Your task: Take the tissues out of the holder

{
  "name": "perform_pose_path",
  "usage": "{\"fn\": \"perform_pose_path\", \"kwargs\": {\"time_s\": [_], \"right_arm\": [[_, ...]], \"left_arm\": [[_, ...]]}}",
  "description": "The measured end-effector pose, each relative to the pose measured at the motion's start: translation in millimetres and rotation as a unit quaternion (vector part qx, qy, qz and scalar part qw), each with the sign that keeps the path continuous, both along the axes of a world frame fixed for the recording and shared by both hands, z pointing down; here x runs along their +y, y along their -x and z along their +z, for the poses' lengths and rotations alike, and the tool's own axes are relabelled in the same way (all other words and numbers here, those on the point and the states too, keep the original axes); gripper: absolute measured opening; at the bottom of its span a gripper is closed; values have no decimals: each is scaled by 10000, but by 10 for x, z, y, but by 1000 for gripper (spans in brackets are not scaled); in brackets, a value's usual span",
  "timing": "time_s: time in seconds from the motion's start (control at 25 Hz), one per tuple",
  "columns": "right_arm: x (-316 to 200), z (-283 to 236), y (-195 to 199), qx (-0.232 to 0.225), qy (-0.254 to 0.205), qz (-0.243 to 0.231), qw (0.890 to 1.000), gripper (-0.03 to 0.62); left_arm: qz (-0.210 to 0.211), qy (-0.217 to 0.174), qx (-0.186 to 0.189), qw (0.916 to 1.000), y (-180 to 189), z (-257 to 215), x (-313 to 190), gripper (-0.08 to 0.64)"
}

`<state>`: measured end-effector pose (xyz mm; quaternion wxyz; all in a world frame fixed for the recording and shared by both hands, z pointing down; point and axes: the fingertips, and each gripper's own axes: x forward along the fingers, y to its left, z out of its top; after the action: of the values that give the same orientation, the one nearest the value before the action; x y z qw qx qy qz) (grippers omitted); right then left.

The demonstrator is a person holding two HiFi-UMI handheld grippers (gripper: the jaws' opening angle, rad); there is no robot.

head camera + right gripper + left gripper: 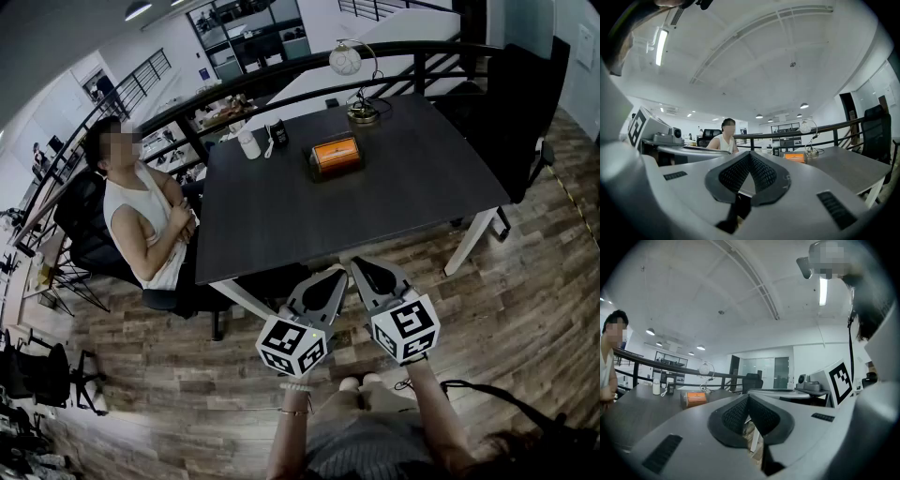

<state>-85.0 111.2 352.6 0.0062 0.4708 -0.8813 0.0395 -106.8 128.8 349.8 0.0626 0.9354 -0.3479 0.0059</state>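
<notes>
The left tongs [339, 272] and the right tongs [358, 265] are held side by side, level, just short of the near edge of the dark tabletop [281, 216], above the wooden floor [525, 281]. Both pairs are seen with their tips pressed together, and nothing is gripped in either.

The task is judged not to be begun. The orange-topped tissue holder [336, 155] is seen standing on the far half of the tabletop, well apart from both tongs, and nothing is seen drawn out of it. Whether a sheet sticks up from its top cannot be told at this size. The whole job is left: the holder must be reached, a grip must be taken, and the contents must be pulled out.

The stretch of tabletop between tongs and holder is not blocked by anything. A lamp [356, 84] with a round shade is set just behind the holder. A white bottle [249, 143] and a small dark item [277, 132] are placed near it on its left. A seated person [150, 220] is found at the tabletop's left side, and a black chair [525, 103] at its far right corner.
</notes>
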Motion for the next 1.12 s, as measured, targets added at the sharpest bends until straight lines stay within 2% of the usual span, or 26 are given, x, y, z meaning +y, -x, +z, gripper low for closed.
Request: {"fn": "perform_pose_path", "kwargs": {"time_s": [0.52,0.76,1.12], "right_arm": [[-108,-20,-163,151,-55,-108,9998,14],[-202,13,-325,-12,-29,-168,9999,14],[-502,-96,-417,-311,-56,-389,9987,14]], "left_arm": [[-133,-98,58,9998,-137,-56,-142,8],[-277,-120,102,9995,-235,-52,-223,8],[-333,-156,-39,9993,-361,-130,-553,8]]}}
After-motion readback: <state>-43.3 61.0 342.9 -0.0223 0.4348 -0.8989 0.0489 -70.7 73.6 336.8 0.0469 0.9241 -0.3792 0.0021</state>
